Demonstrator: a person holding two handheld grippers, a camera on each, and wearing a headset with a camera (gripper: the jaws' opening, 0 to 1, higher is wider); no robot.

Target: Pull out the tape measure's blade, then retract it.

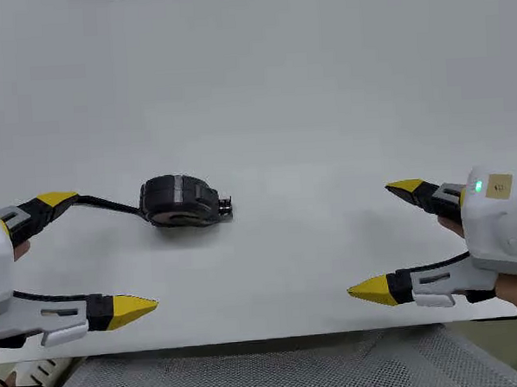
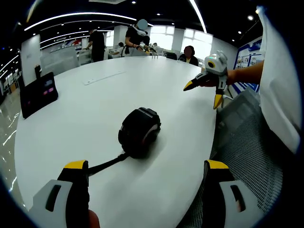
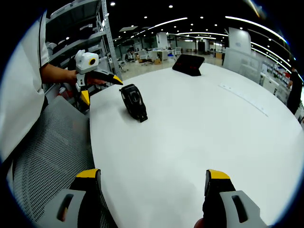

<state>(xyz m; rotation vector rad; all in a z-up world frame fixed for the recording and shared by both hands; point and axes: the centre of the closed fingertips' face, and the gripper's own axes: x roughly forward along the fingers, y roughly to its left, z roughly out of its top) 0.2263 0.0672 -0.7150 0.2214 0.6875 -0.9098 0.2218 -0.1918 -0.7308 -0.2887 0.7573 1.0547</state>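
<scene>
While the left hand-held gripper [image 1: 112, 250] and the right hand-held gripper [image 1: 369, 238] both stand with jaws spread wide and nothing between them, the tape measure [image 1: 183, 201] lies on the white counter [image 1: 306, 113] between the two.

In the head view, the tape measure sits near the left hand-held gripper, just past its jaw tips and level with the far jaw. A black strap [image 1: 107, 202] runs from the case toward that jaw's yellow tip; contact cannot be confirmed. The blade hook [image 1: 226, 206] sits at the case mouth and faces the right hand-held gripper, which is well apart from the case. In the left gripper view, the tape measure [image 2: 139, 131] lies ahead, centred between the jaws. In the right gripper view, it [image 3: 133, 101] lies far ahead, to the left.
</scene>
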